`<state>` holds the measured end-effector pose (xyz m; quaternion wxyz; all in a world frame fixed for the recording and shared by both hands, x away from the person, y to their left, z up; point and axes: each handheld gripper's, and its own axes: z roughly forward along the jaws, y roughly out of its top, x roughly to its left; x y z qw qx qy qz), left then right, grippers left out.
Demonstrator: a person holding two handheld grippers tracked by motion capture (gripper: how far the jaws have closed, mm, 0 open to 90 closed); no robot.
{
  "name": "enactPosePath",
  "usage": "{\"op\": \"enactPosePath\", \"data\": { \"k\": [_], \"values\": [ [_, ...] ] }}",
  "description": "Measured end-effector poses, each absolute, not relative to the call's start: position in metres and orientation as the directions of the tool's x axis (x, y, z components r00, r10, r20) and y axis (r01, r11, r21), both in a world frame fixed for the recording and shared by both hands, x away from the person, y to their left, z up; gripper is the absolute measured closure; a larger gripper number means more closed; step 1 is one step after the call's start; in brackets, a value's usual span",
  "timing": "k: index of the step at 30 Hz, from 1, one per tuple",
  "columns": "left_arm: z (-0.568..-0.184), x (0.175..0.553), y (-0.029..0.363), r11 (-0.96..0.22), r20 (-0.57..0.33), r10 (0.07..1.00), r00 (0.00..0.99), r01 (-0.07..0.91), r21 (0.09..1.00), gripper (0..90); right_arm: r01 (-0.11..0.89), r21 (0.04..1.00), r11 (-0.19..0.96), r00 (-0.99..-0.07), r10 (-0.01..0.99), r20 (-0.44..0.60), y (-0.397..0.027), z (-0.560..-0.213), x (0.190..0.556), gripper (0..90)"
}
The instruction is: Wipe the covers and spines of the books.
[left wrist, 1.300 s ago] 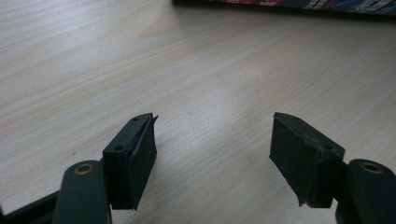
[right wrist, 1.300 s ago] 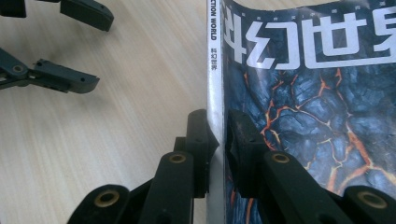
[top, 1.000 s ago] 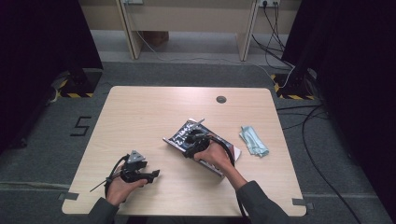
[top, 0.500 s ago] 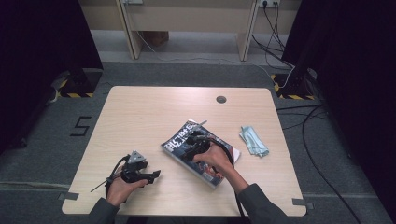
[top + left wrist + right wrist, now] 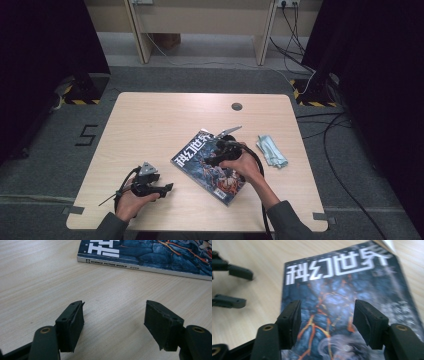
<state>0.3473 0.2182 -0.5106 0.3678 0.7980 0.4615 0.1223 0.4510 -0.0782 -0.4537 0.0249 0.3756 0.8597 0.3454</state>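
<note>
A closed magazine (image 5: 200,165) with a dark blue cover and white Chinese title lies flat on the wooden table (image 5: 150,120), right of centre. My right gripper (image 5: 209,160) hovers over its cover, pointing left. In the right gripper view its jaws (image 5: 327,320) stand open above the cover art (image 5: 337,290); they have just been opening and nothing is between them. My left gripper (image 5: 167,189) rests near the table's front left, open and empty (image 5: 113,325), with the magazine's spine (image 5: 140,266) ahead of it.
A folded pale teal cloth (image 5: 271,150) lies right of the magazine. A round cable hole (image 5: 237,106) sits near the table's far edge. Cables run across the floor at the right. In the right gripper view the left gripper (image 5: 232,285) shows at the far left.
The magazine, partly bunched under the right hand a second ago, now lies flat and closed. The right hand has shifted slightly to the right over the cover. The left hand has kept still.
</note>
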Motion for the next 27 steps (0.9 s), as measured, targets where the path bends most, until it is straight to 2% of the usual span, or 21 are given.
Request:
{"op": "enactPosePath", "data": {
  "k": [3,11,27],
  "values": [
    [-0.511,0.347,0.217,-0.308,-0.142,0.824,0.548,0.645,0.7,31.2,0.643,0.62,0.451,-0.688,0.695,0.208,-0.09,-0.454,0.453,32.1],
    [-0.511,0.347,0.217,-0.305,-0.144,0.824,0.548,0.644,0.702,31.1,0.676,0.643,0.361,-0.606,0.769,0.205,-0.121,-0.455,0.458,27.6],
    [-0.511,0.346,0.206,-0.3,-0.172,0.799,0.576,0.63,0.716,31.0,0.711,0.617,0.336,-0.546,0.817,0.184,-0.152,-0.48,0.46,27.6]
  ]
}}
